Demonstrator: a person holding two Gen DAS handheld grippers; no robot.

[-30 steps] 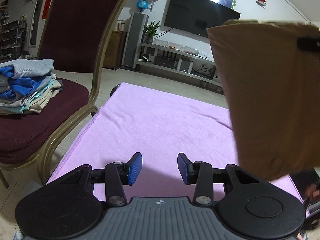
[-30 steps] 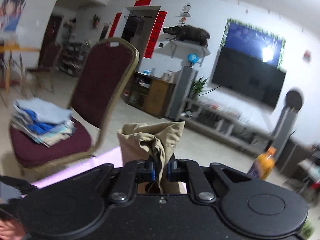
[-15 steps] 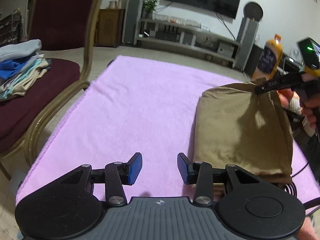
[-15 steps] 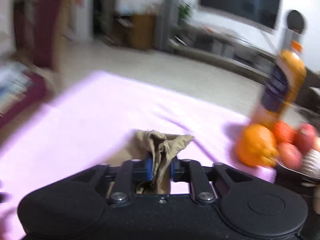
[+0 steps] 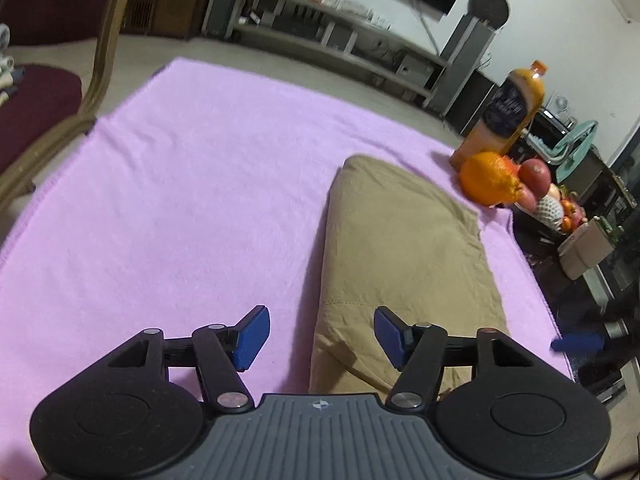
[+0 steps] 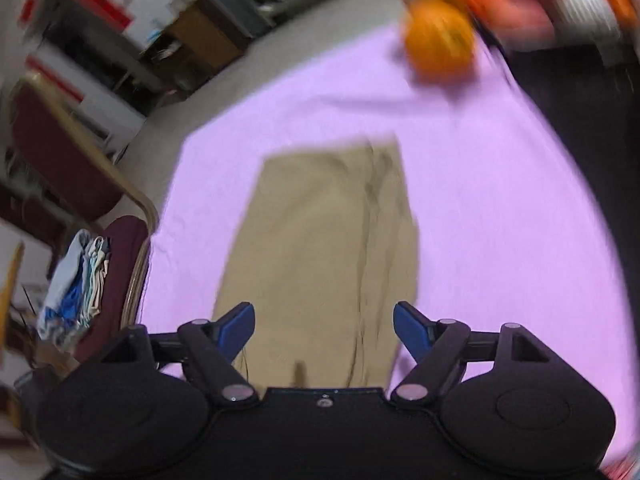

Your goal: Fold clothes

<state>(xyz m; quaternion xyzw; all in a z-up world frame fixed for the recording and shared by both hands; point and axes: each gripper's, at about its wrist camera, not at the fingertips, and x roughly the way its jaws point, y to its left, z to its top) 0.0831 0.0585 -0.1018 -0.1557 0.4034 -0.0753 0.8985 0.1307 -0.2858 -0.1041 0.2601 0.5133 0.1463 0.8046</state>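
A tan garment (image 5: pixel 404 248) lies flat, folded lengthwise, on the right half of the pink cloth (image 5: pixel 192 184). It also shows in the right wrist view (image 6: pixel 320 248), which is motion-blurred. My left gripper (image 5: pixel 318 336) is open and empty, low over the garment's near left edge. My right gripper (image 6: pixel 324 330) is open and empty above the garment's near end. A blue pad of the right gripper (image 5: pixel 576 342) shows at the cloth's right edge in the left wrist view.
An orange (image 5: pixel 486 178), apples and a juice bottle (image 5: pixel 508 114) stand at the cloth's far right corner. A maroon chair (image 6: pixel 80 184) with a stack of folded clothes (image 6: pixel 76 280) stands to the left. TV stand and speaker lie beyond.
My right gripper has lowered the tan garment onto the cloth, opened and let it go, then pulled back. My left gripper has tilted down and opened wider.
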